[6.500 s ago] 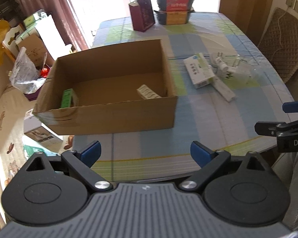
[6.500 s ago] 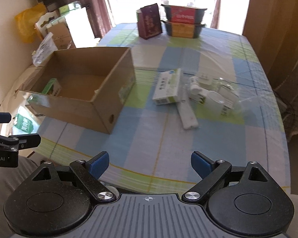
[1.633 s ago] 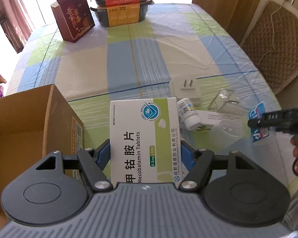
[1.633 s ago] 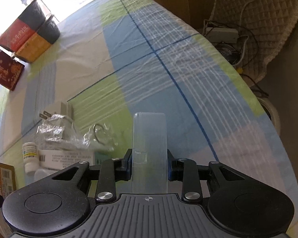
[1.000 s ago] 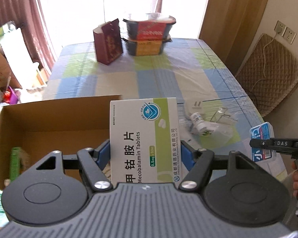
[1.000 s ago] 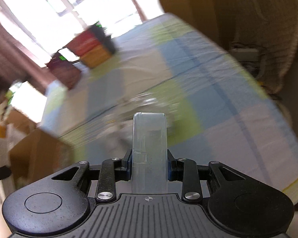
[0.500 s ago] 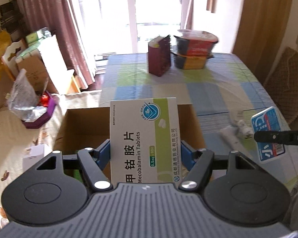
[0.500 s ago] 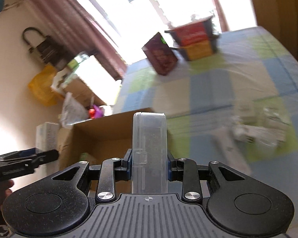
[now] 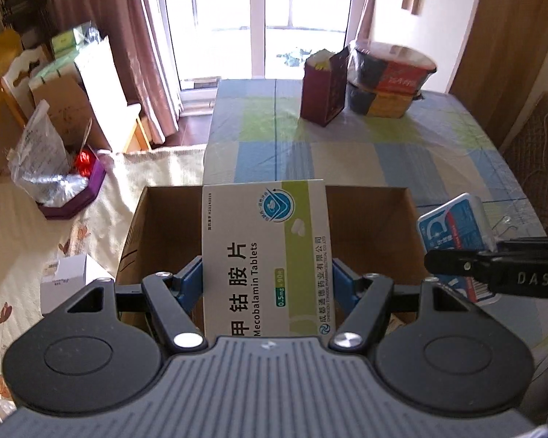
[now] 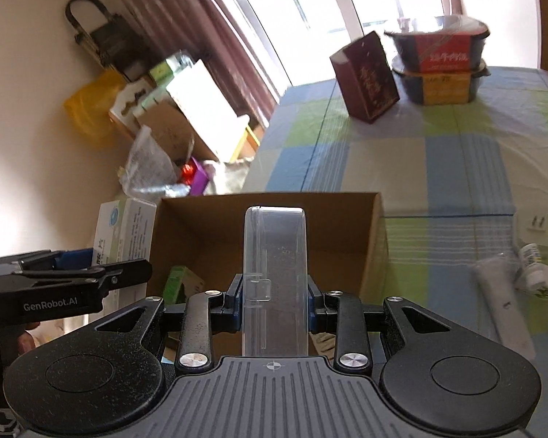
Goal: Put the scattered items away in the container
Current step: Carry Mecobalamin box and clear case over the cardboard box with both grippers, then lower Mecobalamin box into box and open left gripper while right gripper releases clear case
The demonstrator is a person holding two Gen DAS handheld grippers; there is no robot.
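Observation:
My left gripper (image 9: 266,281) is shut on a white and green Mecobalamin tablet box (image 9: 265,252), held over the open cardboard box (image 9: 369,219). My right gripper (image 10: 274,299) is shut on a clear plastic case (image 10: 274,255), also above the cardboard box (image 10: 332,226). In the left wrist view that case (image 9: 453,230) shows its blue label at the right. A green packet (image 10: 179,283) lies inside the box. On the table to the right remain a white plug (image 10: 533,228), a small white bottle (image 10: 531,261) and a white tube (image 10: 500,299).
A dark red gift box (image 9: 323,85) and two stacked food bowls (image 9: 387,82) stand at the table's far end. Left of the table, on the floor, are a purple tray with a plastic bag (image 9: 54,182), a white carton (image 9: 73,279) and cardboard cartons (image 9: 65,109).
Both grippers have swung left with their loads, from the scattered items to above the cardboard box. The right gripper has come closer to the left one.

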